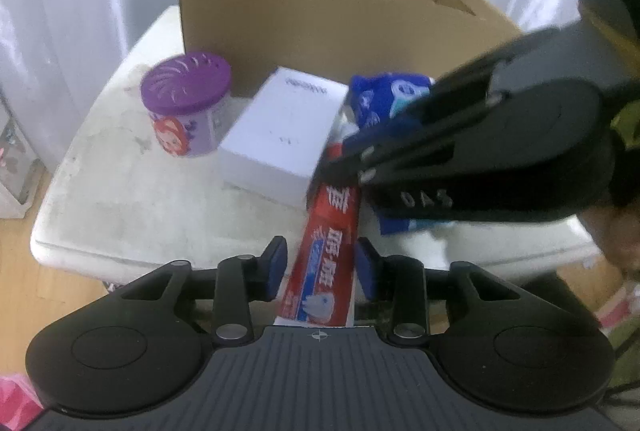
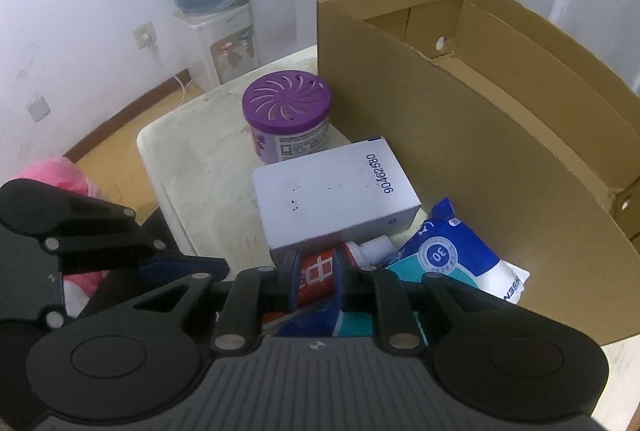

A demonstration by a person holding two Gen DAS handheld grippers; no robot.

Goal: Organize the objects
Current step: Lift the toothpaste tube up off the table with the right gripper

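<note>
The toothpaste point(image 1: 326, 255) is changing hands: right gripper point(image 2: 316, 273) pinches it tight, left gripper point(image 1: 322, 263) looks let go, prob. Next: lift it into the box point(image 2: 500, 135).

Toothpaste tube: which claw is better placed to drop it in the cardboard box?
Right. The right claw is shut on the toothpaste tube near its cap, close to the cardboard box. The left claw only straddles it, pads apart.

Matt brown cardboard box point(image 2: 460, 151), glossy toothpaste tube point(image 1: 324, 251) — scuffed white table point(image 1: 132, 191)
</note>
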